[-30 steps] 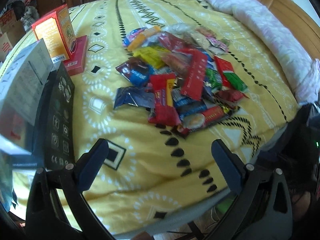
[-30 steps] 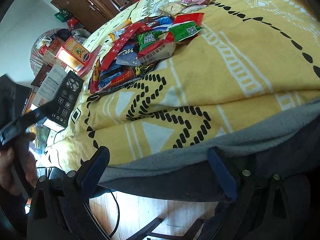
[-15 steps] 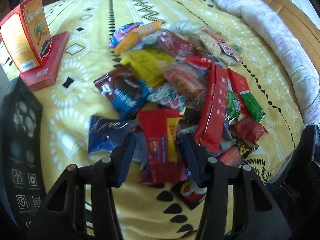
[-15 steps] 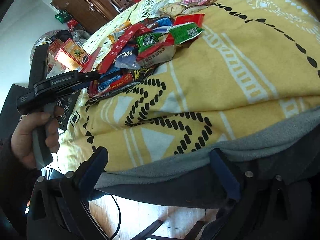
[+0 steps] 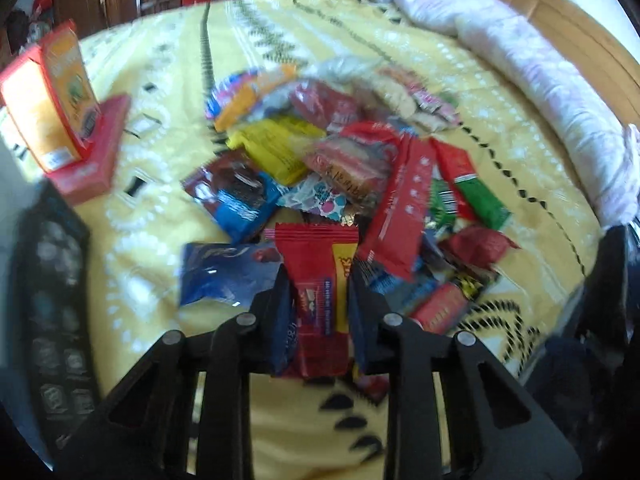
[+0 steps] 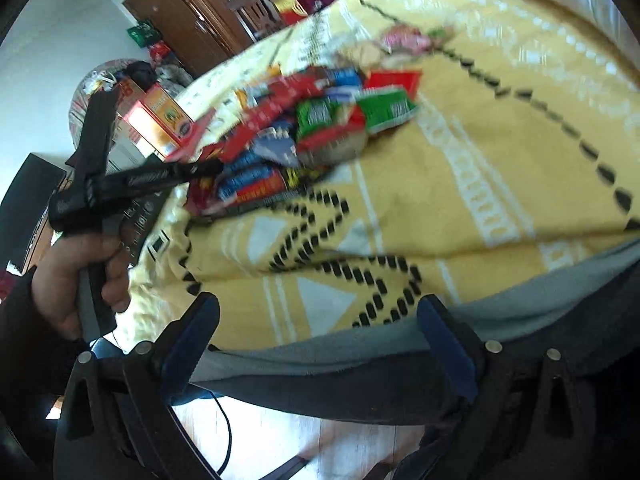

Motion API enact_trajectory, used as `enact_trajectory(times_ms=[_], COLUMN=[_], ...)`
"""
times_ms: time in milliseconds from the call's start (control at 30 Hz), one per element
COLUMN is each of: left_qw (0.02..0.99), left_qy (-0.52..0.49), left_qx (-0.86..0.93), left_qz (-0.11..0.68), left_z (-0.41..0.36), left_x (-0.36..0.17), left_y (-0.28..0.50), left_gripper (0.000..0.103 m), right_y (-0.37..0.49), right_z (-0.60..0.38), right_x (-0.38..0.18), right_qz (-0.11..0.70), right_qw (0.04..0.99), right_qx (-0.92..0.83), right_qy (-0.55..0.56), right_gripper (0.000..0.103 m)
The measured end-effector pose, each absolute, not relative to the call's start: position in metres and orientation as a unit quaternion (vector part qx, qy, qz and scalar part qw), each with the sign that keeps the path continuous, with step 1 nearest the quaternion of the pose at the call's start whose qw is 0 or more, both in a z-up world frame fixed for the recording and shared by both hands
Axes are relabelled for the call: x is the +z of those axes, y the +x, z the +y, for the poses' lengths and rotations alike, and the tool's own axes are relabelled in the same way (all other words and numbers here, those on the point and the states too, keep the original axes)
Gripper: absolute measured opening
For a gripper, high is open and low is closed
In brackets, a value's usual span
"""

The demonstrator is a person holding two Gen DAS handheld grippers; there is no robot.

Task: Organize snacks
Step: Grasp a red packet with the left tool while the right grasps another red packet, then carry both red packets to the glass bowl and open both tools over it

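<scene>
Down at the near edge of the snack pile [image 5: 340, 168] on the yellow bedspread [image 5: 160, 184], the left gripper [image 5: 320, 292] had just closed its fingers on a red-and-yellow snack packet [image 5: 320, 276]; the right gripper [image 6: 316, 332] hung wide open and empty above the bed's edge

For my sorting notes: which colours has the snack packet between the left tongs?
Red with a yellow panel: the snack packet, clearest in the left wrist view.

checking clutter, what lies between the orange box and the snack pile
Bare yellow bedspread. In the left wrist view, nothing lies between the orange box, standing on a flat red box, and the snack pile.
</scene>
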State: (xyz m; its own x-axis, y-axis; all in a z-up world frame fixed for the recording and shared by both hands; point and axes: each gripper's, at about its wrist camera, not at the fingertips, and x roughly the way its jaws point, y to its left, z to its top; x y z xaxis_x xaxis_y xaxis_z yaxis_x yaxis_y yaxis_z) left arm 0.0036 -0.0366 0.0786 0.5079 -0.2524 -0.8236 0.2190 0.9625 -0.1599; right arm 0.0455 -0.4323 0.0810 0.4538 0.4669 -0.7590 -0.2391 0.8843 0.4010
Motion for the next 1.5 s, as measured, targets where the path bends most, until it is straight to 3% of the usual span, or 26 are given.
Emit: enact_trajectory(times_ms=[233,600,700,733,933,1500], left_qw=[0.879,0.870,0.869,0.868,0.868,0.898], left_qy=[-0.066,-0.095,-0.096,-0.096,-0.101,-0.091], left_qx=[-0.139,-0.140,-0.143,-0.144,-0.147,-0.158], left_qz=[0.452,0.464,0.464,0.465,0.464,0.401], left_z=[-0.008,0.003,0.002,0.001,0.001,0.008], left_x=[0.109,0.101,0.100,0.099,0.098,0.155], left_y=[-0.018,-0.021,-0.021,-0.020,-0.024,-0.043], left_gripper=[0.027,0.027,0.027,0.027,0.027,0.027], right_y=[0.089,0.172,0.180,0.180,0.164,0.128], right_z=[-0.423,-0.385,-0.383,-0.385,-0.396,-0.402], right_x=[0.095,0.068,0.062,0.062,0.067,0.159], right_qz=[0.468,0.493,0.500,0.497,0.491,0.406], right_qw=[0.852,0.847,0.847,0.850,0.853,0.886], right_qx=[0.211,0.185,0.174,0.170,0.173,0.215], right_qy=[0.104,0.063,0.047,0.042,0.042,0.061], right_gripper=[0.099,0.099,0.084,0.073,0.062,0.062])
